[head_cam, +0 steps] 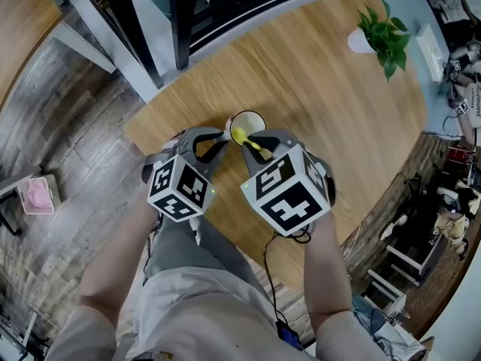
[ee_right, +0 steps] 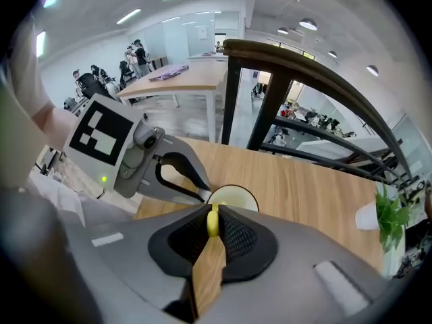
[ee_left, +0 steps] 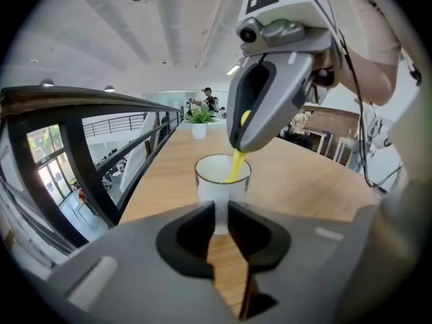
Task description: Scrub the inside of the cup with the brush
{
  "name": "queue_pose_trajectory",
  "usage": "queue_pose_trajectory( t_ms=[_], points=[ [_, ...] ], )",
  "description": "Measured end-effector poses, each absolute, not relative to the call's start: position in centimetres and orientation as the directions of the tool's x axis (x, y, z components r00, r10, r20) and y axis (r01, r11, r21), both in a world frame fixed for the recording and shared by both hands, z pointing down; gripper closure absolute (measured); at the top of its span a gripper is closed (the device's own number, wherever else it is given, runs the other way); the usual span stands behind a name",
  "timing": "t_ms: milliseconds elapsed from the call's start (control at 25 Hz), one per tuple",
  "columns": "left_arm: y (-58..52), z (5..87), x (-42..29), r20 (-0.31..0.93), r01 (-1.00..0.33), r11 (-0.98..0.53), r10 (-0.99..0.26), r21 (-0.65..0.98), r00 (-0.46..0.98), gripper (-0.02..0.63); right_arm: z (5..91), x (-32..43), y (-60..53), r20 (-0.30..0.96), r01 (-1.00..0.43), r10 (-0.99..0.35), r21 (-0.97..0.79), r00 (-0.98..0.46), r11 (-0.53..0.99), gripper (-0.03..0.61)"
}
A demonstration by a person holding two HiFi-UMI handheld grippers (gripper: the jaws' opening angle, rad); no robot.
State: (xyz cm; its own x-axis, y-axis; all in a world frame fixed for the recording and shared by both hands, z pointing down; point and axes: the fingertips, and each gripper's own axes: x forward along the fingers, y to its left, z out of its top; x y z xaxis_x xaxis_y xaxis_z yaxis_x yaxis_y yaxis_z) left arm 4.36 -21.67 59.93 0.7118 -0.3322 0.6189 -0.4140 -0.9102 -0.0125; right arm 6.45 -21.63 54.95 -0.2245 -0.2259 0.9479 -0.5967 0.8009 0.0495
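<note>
A white cup with a dark rim stands on the wooden table, just beyond both grippers. My left gripper is shut on the cup's handle, which shows as a pale strip between the jaws in the left gripper view. My right gripper is shut on the yellow brush. The brush slants down from the right gripper into the cup, its tip below the rim. The right gripper view has the brush handle pinched between the pads, with the cup and left gripper beyond.
A small potted plant in a white pot stands at the table's far right. A dark metal railing runs along the table's far edge. The near table edge is right under my arms. Clutter and cables lie off the right side.
</note>
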Motion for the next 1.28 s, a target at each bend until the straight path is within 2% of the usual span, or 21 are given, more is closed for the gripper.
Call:
queue_pose_trajectory(
  t_ms=[280,560,720,880,1040,1280],
  points=[
    [-21.6,60.0,4.4,0.622,-0.398,-0.917,-0.319,-0.013,0.715,0.560,54.5,4.9,-23.9,0.895,-0.650,-0.346,0.089,-0.280,0.755,0.546],
    [-21.6,60.0,4.4,0.618,-0.399,-0.917,-0.310,0.007,0.723,0.560,54.1,6.5,-25.1,0.873,-0.698,-0.428,0.155,-0.235,0.699,0.546],
    [-21.5,60.1,4.2,0.615,-0.408,-0.913,-0.312,0.017,0.724,0.560,54.0,8.2,-24.6,0.885,-0.711,-0.422,0.168,-0.196,0.683,0.546],
    [-21.6,60.1,4.2,0.621,-0.404,-0.915,-0.317,0.000,0.717,0.560,54.5,9.3,-22.9,0.917,-0.701,-0.361,0.145,-0.170,0.699,0.546],
    [-21.6,60.1,4.4,0.631,-0.406,-0.914,-0.318,-0.004,0.708,0.558,54.0,8.4,-21.1,0.923,-0.713,-0.329,0.094,-0.198,0.695,0.546],
    [-21.5,60.1,4.4,0.638,-0.382,-0.923,-0.318,-0.041,0.701,0.560,53.3,5.5,-21.8,0.894,-0.686,-0.368,0.101,-0.255,0.721,0.546]
  ],
)
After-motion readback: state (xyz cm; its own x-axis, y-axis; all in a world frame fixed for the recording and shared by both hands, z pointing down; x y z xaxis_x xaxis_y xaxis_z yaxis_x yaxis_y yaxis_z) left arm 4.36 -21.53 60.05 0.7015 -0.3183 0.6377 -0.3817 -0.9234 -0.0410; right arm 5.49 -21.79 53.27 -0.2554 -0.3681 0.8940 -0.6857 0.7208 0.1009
